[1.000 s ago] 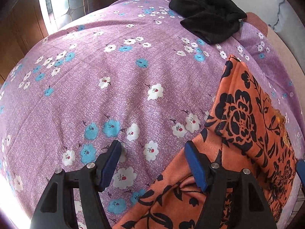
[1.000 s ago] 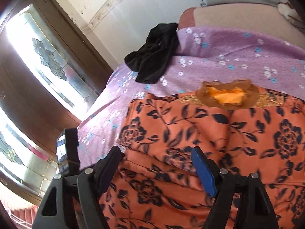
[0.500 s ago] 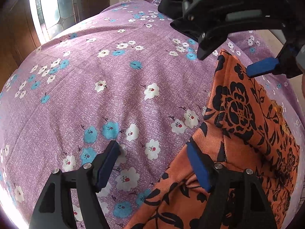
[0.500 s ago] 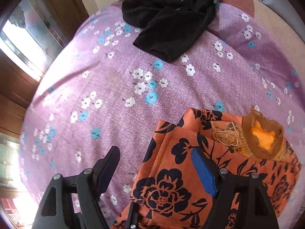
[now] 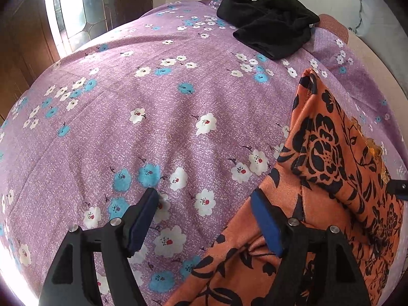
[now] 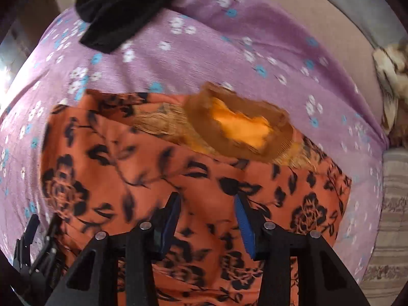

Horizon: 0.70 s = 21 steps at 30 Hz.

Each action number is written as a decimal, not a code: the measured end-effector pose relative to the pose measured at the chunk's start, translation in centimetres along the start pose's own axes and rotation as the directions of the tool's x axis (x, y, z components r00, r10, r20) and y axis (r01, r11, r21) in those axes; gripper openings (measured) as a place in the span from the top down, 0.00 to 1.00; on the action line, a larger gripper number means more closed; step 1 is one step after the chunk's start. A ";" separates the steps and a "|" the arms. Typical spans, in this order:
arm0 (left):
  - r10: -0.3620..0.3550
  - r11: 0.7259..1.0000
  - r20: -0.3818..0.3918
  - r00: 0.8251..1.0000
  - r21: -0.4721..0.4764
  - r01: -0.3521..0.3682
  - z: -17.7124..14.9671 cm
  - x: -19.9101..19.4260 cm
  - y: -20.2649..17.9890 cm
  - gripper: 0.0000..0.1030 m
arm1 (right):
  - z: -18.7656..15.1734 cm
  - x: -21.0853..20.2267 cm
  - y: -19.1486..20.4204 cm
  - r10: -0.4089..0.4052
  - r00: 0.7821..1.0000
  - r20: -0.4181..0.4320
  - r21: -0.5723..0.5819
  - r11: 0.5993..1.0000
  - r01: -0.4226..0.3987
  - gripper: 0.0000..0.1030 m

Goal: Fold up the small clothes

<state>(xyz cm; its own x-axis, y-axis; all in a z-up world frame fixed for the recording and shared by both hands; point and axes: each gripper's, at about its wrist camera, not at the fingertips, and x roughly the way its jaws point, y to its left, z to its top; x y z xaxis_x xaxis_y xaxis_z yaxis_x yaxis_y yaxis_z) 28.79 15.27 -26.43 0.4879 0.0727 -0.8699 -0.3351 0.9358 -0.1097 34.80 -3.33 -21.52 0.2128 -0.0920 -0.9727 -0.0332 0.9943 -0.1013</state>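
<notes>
An orange garment with a black flower print [image 5: 329,158] lies on the purple flowered bedsheet [image 5: 158,117], at the right in the left wrist view. Its left side is folded over onto itself. In the right wrist view the garment [image 6: 142,168] fills the lower middle, with its brown and yellow neck opening [image 6: 239,125] at the far edge. My left gripper [image 5: 204,216] is open and empty, straddling the garment's left edge low over the sheet. My right gripper [image 6: 207,216] is open and empty just above the middle of the garment.
A crumpled black garment [image 5: 270,33] lies at the far end of the bed, also in the right wrist view [image 6: 127,7]. A door with patterned glass [image 5: 74,7] stands far left. A striped surface [image 6: 392,224] and a brown and white cloth [image 6: 390,71] lie to the right of the bed.
My right gripper swung out over the garment's far left corner, then came back over its middle with jaws narrower. The left gripper barely moved.
</notes>
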 end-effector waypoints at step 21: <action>-0.013 0.999 0.011 1.000 -0.030 0.014 -0.6 -0.7 0.5 0.27 | 3.6 -0.2 16.8 0.138 0.990 -0.023 -0.122 0.983 -0.139 0.45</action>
<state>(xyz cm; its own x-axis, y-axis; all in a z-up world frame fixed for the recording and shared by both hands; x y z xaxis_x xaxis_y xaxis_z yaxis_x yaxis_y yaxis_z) 27.75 15.47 -26.17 0.5011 0.0642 -0.8630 -0.3528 0.9258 -0.1361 37.68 13.58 -22.31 0.1840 0.0445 -0.9819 -0.1814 0.9834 0.0106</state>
